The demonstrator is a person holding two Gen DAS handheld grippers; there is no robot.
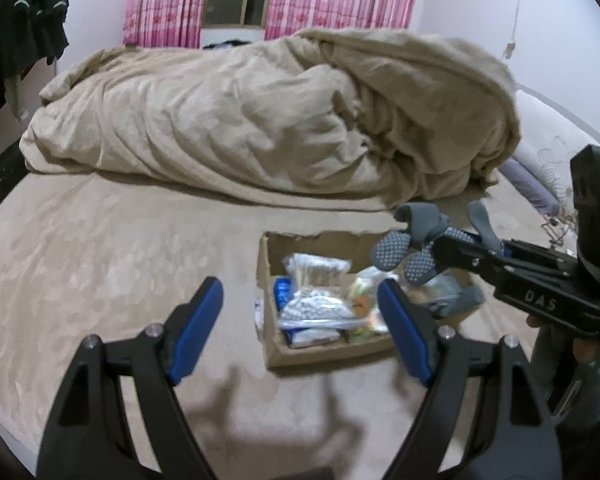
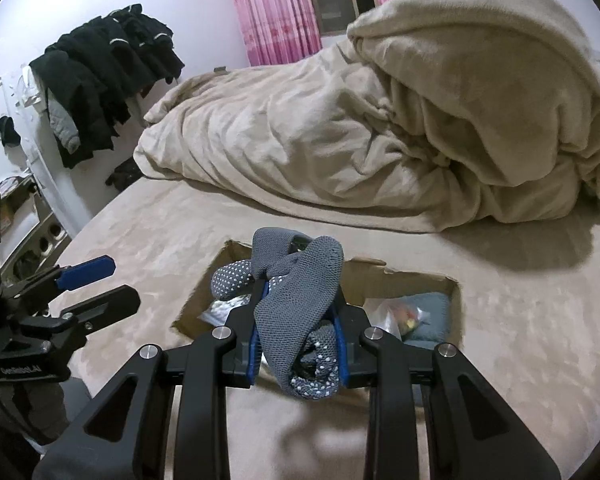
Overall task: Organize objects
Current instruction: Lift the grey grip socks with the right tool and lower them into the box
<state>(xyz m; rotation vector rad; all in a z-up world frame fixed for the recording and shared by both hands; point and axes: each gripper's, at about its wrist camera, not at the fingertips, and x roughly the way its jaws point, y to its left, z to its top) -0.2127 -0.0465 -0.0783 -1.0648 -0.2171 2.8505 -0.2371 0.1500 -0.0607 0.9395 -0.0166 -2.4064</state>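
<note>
Right wrist: right gripper (image 2: 296, 336) jaws clamp grey socks (image 2: 296, 284); left gripper (image 1: 300, 320) jaws spread.

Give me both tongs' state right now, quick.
Left tongs: open, empty, beside the cardboard box.
Right tongs: closed on grey grip socks, above the box.

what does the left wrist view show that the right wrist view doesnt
Only the left wrist view shows the packets in the box clearly, and a pillow at the right. Only the right wrist view shows the shelves by the wall and the right gripper shut on the socks. Both show the box, the open left gripper, the duvet, the dark clothes and the pink curtains.
</note>
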